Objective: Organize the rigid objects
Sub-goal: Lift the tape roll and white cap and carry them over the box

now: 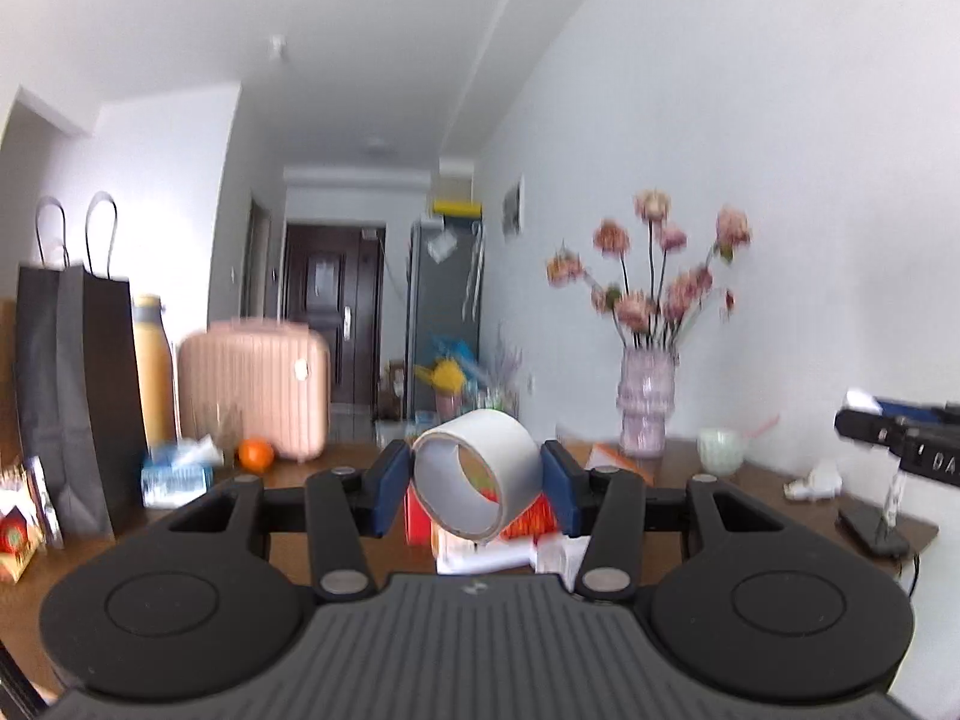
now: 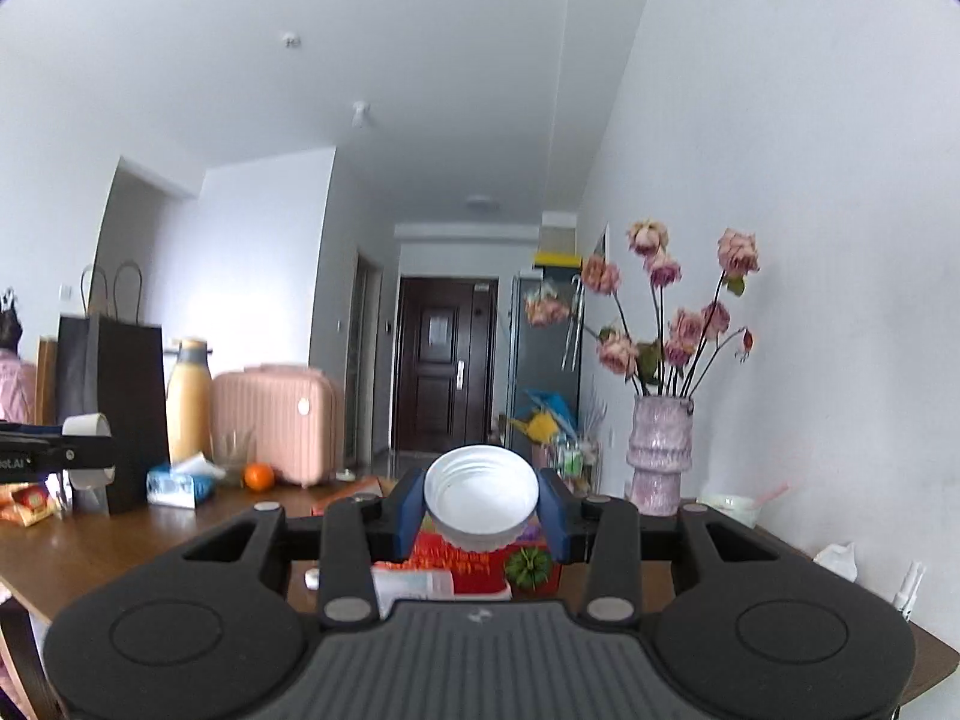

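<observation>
I have left gripper [image 1: 477,477] clamped on tape roll [image 1: 480,471], right gripper [image 2: 480,504] pinching white lid [image 2: 480,495]. Both held level above table [image 2: 120,540]. Neither placed yet; clutter remains below.

— What is in my left gripper [image 1: 478,483]?
— A roll of grey-white tape [image 1: 477,474], held above the table by its two flat sides, tilted, with its hole turned toward me.

— And in my right gripper [image 2: 482,507]?
— A white plastic lid [image 2: 481,497] with a ribbed rim, held by its edge, its hollow inside facing me.
</observation>
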Motion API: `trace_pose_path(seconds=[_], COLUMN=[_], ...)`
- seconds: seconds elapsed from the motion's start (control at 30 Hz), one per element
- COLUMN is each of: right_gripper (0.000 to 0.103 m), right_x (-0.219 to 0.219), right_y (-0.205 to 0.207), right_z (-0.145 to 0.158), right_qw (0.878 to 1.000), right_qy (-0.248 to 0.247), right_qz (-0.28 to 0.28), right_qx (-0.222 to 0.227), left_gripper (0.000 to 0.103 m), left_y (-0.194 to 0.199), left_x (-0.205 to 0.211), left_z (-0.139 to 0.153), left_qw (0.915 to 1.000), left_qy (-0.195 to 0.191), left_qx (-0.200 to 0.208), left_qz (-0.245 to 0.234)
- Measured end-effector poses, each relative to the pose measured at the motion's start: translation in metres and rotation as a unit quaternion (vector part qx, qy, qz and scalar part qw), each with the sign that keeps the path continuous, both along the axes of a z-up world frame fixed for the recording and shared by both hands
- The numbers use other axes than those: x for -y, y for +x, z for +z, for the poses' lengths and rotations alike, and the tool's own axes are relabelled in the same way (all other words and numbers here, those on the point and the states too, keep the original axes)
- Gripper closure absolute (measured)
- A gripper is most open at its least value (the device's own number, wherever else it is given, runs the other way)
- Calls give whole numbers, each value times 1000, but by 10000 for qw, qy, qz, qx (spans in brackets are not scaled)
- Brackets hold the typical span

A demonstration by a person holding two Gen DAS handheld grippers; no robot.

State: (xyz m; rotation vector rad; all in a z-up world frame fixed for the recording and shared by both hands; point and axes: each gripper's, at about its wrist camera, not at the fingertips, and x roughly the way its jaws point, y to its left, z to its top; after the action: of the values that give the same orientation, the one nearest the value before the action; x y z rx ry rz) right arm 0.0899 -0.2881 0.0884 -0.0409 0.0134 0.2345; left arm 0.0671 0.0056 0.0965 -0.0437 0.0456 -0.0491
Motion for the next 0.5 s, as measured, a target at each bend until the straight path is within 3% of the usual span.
trace_pose_path(seconds=[0.1,0.23,0.5], right_gripper=[64,64,64], right_x=[0,-4,-4], right_y=[5,12,32], right_z=[2,-11,-32], right_qw=[9999,9998,9988], right_qy=[121,191,329], right_qz=[-56,49,33], right_qx=[38,-103,-374], left_gripper=[54,54,54], left_y=[-1,-1,28], left_x=[-2,-1,-6], left_z=[3,-4,-17], left_qw=[9999,10000,9992], left_qy=[-136,12,-6], left_qx=[35,-21,-410], left_qz=[-49,-64,-17])
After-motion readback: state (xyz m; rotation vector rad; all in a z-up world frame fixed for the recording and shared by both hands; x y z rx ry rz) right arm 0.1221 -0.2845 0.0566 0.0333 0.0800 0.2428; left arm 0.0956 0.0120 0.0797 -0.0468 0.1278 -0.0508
